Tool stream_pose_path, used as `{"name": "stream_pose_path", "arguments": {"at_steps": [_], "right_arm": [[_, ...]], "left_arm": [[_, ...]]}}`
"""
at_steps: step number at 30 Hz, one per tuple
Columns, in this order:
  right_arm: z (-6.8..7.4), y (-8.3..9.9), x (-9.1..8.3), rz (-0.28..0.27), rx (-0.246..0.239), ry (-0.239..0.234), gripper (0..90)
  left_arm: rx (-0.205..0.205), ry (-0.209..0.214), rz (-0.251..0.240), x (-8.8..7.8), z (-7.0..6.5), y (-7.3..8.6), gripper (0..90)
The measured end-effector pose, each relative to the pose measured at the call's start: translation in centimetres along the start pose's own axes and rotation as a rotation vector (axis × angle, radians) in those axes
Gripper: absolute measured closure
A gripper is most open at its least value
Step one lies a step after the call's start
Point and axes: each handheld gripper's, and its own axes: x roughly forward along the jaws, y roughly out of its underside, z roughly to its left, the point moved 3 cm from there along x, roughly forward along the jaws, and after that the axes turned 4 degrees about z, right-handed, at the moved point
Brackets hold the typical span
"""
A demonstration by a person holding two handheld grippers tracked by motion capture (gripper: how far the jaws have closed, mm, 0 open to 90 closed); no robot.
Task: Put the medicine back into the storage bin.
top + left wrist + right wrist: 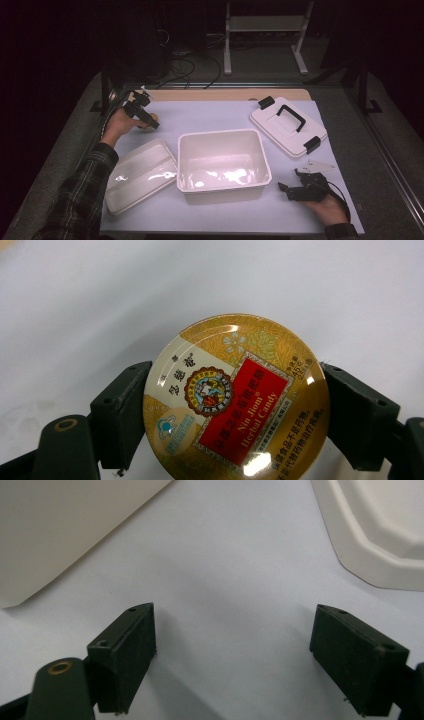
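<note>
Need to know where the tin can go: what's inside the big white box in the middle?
The white box looks empty: the high view shows only glare on its bare floor. The near wall hides a strip of floor behind it. The candy tin sits between the left gripper's fingers.

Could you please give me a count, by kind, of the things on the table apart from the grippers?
White open bin: 1
White flat tray beside the bin: 1
White lid with black handle and clips: 1
Round gold candy tin clamped in the left gripper: 1
Total: 4
</note>
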Motion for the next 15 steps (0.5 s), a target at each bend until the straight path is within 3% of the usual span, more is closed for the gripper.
{"name": "stream_pose_path", "arguments": {"at_steps": [15], "right_arm": [[0.0,0.0,0.0,0.0,-0.001,0.0,17.9]], "left_arm": [[0.087,0.009,-0.038,-5.4,-3.2,-0.5,19.7]]}}
